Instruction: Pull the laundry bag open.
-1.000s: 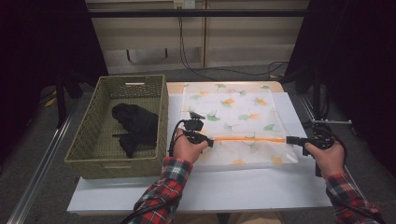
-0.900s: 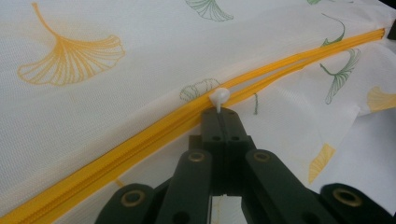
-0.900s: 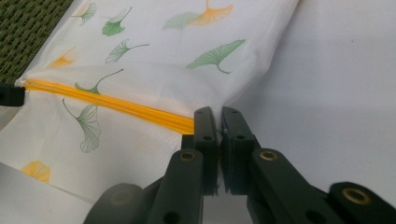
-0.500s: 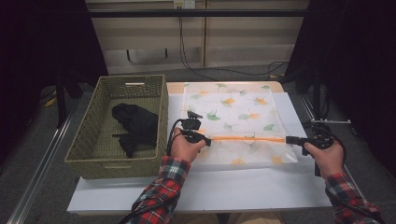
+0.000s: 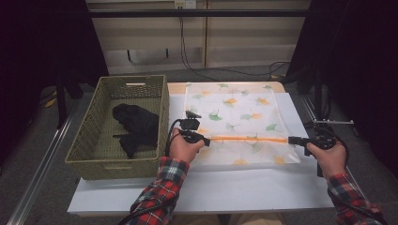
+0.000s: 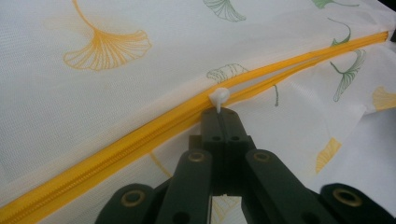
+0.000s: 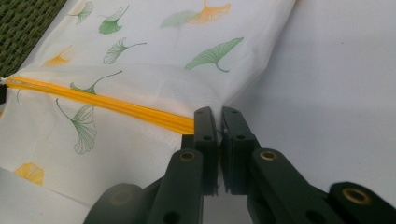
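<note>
A white mesh bag (image 5: 234, 110) printed with ginkgo leaves lies flat on the table, a yellow zipper (image 5: 248, 138) running across its near part. My left gripper (image 5: 204, 138) is at the zipper's left end, its jaws shut on the small white zipper pull (image 6: 218, 96). In the left gripper view the gripper (image 6: 223, 113) points at the zipper (image 6: 140, 135), whose tapes look slightly parted beyond the pull. My right gripper (image 5: 292, 139) is shut on the bag's right edge, where the zipper (image 7: 93, 100) ends. In its own view the right gripper (image 7: 217, 119) pinches that edge.
A woven green basket (image 5: 117, 161) stands at the table's left, right beside the bag, with a black garment (image 5: 136, 124) inside. Its corner shows as the basket (image 7: 23, 23) in the right gripper view. Bare white table (image 5: 244, 187) lies in front of the bag.
</note>
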`<state>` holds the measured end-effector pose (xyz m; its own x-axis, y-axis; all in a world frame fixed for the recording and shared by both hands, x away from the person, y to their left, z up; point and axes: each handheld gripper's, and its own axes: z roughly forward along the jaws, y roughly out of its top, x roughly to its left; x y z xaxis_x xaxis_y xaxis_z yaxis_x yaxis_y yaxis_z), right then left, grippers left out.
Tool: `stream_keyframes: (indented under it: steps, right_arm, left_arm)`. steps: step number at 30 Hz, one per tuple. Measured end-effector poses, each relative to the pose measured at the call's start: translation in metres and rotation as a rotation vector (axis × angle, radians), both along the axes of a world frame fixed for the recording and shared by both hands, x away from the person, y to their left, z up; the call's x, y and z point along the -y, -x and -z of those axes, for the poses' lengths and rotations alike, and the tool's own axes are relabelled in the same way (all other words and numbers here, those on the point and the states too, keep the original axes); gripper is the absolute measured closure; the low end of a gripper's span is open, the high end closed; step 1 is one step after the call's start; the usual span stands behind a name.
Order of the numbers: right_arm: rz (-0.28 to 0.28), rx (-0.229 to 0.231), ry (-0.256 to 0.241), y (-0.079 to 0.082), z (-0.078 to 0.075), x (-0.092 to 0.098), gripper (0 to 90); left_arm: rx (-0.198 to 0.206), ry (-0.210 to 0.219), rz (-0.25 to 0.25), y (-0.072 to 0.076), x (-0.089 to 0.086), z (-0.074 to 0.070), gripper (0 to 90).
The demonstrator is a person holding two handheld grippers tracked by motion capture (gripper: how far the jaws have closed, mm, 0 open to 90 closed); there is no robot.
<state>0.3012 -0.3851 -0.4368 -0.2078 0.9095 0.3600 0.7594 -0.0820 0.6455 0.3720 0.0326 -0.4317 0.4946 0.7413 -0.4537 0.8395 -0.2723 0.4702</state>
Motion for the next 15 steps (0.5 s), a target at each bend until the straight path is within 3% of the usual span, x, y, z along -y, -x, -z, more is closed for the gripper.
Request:
stream_keyframes:
  steps: [4,15]
  right_arm:
    - [-0.001,0.016,0.001,-0.0003,-0.0010,0.0002,86.0]
    - [0.007,0.000,0.013,-0.0018,0.0019,0.0011,86.0]
  left_arm:
    - [0.003,0.001,0.000,-0.0004,-0.0014,-0.0006,90.0]
    - [0.000,0.003,-0.015,0.0008,-0.0025,-0.0001,90.0]
